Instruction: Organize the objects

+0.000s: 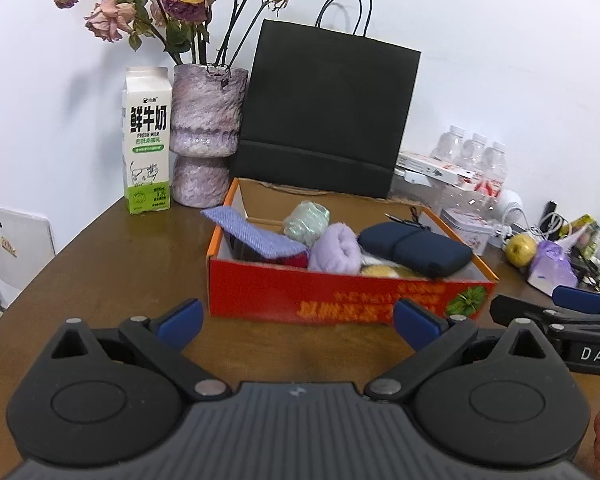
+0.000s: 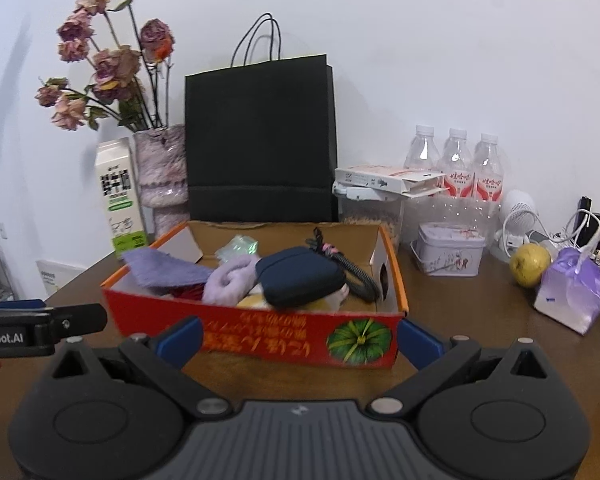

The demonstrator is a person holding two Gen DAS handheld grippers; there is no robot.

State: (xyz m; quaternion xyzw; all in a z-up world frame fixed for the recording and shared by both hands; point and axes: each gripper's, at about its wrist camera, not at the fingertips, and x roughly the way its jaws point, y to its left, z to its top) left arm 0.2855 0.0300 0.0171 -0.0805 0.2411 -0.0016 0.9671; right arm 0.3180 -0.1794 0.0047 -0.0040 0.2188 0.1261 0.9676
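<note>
A red and orange cardboard box (image 1: 340,296) (image 2: 260,336) stands on the brown table. It holds a navy pouch (image 1: 416,246) (image 2: 300,276), a rolled lilac cloth (image 1: 336,250) (image 2: 228,280), a flat lilac cloth (image 1: 252,232) (image 2: 164,266), a green shiny bundle (image 1: 306,218) (image 2: 238,248) and something yellow (image 1: 380,270). My left gripper (image 1: 298,326) is open and empty, in front of the box. My right gripper (image 2: 298,340) is open and empty, its fingers flanking the box's front wall.
A black paper bag (image 1: 324,120) (image 2: 260,140), a vase of dried roses (image 1: 204,132) and a milk carton (image 1: 146,140) stand behind the box. Water bottles (image 2: 456,164), a tin (image 2: 448,252), an apple (image 2: 530,264) and a lilac bag (image 2: 572,288) sit at right.
</note>
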